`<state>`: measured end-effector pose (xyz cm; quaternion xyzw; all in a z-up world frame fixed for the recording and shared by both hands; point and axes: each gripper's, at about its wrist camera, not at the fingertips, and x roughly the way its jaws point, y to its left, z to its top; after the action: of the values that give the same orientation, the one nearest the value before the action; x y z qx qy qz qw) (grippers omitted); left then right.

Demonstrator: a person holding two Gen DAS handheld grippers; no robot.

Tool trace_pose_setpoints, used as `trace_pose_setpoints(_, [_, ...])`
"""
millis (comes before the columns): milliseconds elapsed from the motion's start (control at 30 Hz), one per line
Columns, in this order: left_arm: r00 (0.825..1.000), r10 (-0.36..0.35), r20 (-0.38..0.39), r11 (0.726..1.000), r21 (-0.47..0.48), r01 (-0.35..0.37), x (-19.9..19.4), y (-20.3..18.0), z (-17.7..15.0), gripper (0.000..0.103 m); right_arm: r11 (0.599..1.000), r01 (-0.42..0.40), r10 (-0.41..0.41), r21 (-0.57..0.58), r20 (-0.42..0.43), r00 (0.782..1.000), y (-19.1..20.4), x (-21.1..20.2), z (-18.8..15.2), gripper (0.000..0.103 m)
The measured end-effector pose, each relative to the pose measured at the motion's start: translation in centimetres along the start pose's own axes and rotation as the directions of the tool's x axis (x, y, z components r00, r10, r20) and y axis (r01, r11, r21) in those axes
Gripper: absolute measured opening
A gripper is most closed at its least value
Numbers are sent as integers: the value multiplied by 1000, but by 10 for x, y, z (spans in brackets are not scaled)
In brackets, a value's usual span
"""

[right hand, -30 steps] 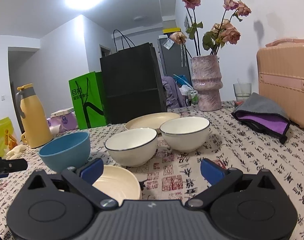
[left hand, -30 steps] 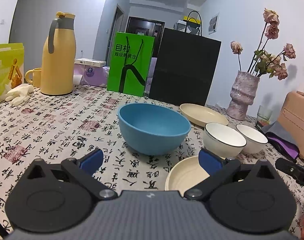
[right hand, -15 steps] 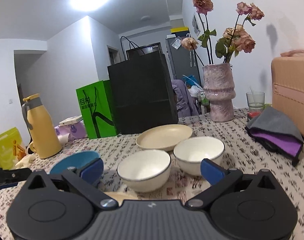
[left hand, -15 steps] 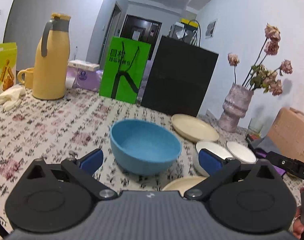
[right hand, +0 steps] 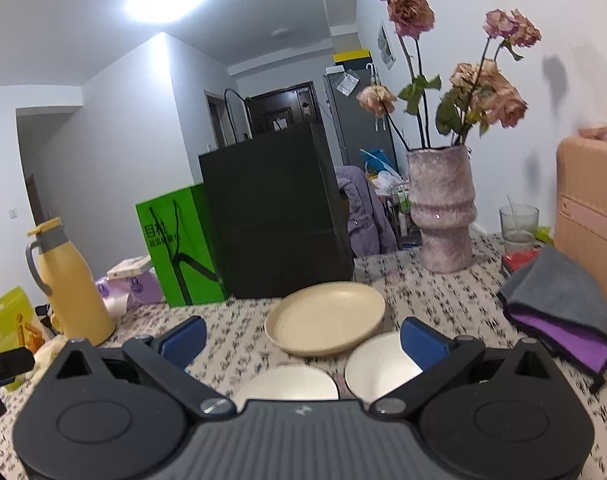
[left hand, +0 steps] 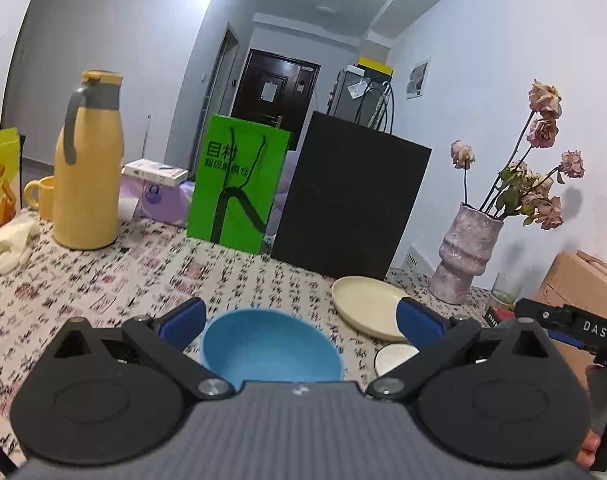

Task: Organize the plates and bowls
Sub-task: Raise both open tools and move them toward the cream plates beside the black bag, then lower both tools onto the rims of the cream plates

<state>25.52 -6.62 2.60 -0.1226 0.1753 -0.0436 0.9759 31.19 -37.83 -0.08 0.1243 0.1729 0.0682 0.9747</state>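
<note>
The left gripper (left hand: pixel 299 318) was held above the table (left hand: pixel 83 292), which was covered in a cloth printed with black and red characters. Its jaws stood wide apart and gripped nothing. The blue bowl (left hand: pixel 269 350) sat upright on the table in the gap between the two blue fingertips (left hand: pixel 185 318), partly hidden by the gripper body; contact with either fingertip could not be determined. A cream plate (left hand: pixel 367 306) lay beyond and to the right of the blue bowl, near the pink vase (left hand: pixel 465 258). One white bowl (left hand: pixel 391 358) showed only as a sliver beside the right finger.

The right gripper (right hand: pixel 301 336) was likewise spread wide and held nothing. Two white bowls sat side by side just in front of it: the left white bowl (right hand: pixel 287 384) and the right white bowl (right hand: pixel 377 368), the latter partly covered by the right fingertip. The cream plate lay directly behind them, in front of the black bag (right hand: pixel 275 216).

A green bag (left hand: pixel 237 188) stood beside the black bag. A yellow jug (left hand: pixel 87 168) stood at the far left of the table. A grey and purple cloth (right hand: pixel 559 312) lay at the right, next to a tan case (right hand: pixel 591 216).
</note>
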Motion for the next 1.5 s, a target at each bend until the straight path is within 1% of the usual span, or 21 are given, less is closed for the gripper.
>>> trace_pose_setpoints(133, [1000,-13,-9,1000,-2,13,11,-10,14,103,1000,-21,21,7,-2,1000,-1,12,14,103])
trace_pose_setpoints(300, [999,-28,-41,999,-17,28,33,-23,30,103,1000,-31,31,2,-15,999,-4,32,28,103])
trace_pose_setpoints(467, [997,-21,-78,1000,-6,20,58,-35,43,103,999,-43,44,24,-41,998,-11,54,40,103])
trace_pose_setpoints(600, [996,-16,-88,1000,-12,15,76,-42,51,103,998,-37,39,45,-55,998,-19,72,51,103])
trace_pose_setpoints(800, [995,11,-101,1000,-12,-12,103,-50,63,103,997,-25,31,71,-81,996,-29,102,62,103])
trace_pose_setpoints(900, [995,29,-96,999,-15,-31,115,-53,70,103,997,-21,28,75,-93,995,-33,116,64,103])
trace_pose_setpoints(967, [995,29,-91,999,-16,-30,124,-56,75,103,997,-15,23,76,-101,995,-34,126,65,103])
trace_pose_setpoints(1133, [996,52,-76,999,16,-51,143,-65,83,103,996,-16,27,84,-122,992,-40,150,67,103])
trace_pose_setpoints(1333, [992,88,-88,996,29,-86,169,-66,84,103,994,14,4,113,-156,988,-50,177,70,103])
trace_pose_setpoints(1500, [985,129,-117,991,55,-123,196,-67,84,103,989,34,-10,141,-168,986,-64,198,70,103])
